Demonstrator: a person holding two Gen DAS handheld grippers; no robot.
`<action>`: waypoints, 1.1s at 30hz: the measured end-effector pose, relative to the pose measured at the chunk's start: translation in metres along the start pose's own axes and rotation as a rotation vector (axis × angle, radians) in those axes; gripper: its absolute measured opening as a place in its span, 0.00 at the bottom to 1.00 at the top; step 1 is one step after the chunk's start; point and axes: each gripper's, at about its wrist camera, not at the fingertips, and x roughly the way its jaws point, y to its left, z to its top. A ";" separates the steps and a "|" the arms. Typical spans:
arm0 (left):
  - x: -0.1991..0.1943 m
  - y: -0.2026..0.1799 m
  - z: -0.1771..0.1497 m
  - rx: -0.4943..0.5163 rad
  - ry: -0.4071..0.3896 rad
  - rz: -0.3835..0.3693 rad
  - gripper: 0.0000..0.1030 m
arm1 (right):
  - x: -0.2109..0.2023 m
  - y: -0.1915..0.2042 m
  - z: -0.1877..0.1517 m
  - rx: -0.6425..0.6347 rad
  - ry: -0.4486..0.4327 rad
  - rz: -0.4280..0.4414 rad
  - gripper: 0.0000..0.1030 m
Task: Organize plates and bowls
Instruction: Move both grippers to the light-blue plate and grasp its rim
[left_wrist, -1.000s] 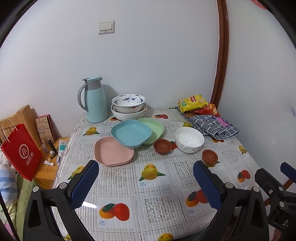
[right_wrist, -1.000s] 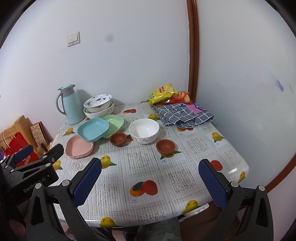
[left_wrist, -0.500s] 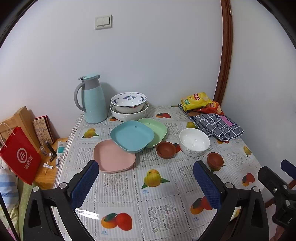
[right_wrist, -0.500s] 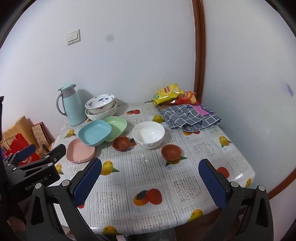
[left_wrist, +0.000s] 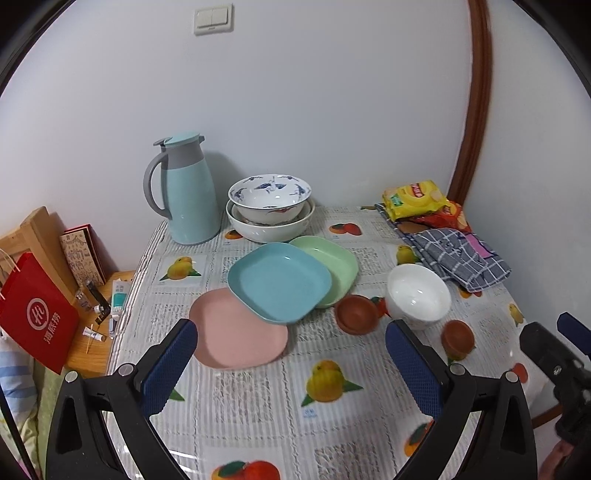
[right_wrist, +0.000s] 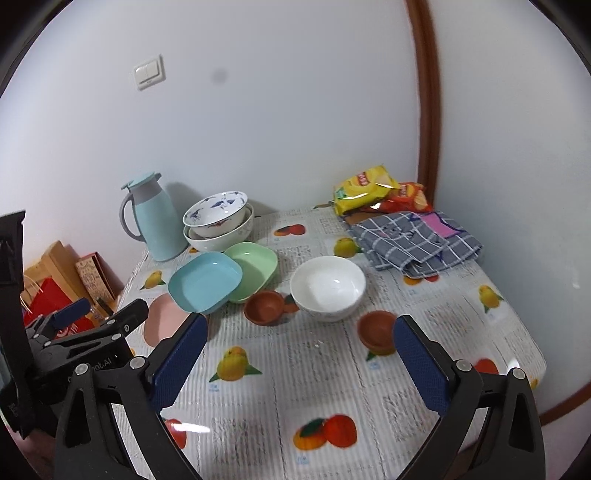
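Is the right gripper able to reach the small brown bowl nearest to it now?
Probably yes: the right gripper is open, and only bare tablecloth lies before the small brown bowl.

Left hand-held gripper and right hand-held gripper both hover above the counter, jaws spread wide, apparently holding nothing.

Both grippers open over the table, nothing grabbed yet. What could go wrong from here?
1. The blue plate leans on the pink plate and green plate; pulling one could tip or slide the others.
2. The brown cups flank the white bowl; reaching for it may knock one.
3. The stacked bowls sit close to the thermos.
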 end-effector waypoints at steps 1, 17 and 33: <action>0.005 0.002 0.003 -0.001 0.007 0.002 0.99 | 0.006 0.003 0.002 -0.008 0.005 0.004 0.96; 0.076 0.028 0.044 -0.007 0.059 -0.003 0.90 | 0.098 0.041 0.040 -0.073 0.061 0.037 0.86; 0.162 0.072 0.046 -0.150 0.180 -0.049 0.69 | 0.195 0.051 0.056 -0.098 0.151 0.077 0.63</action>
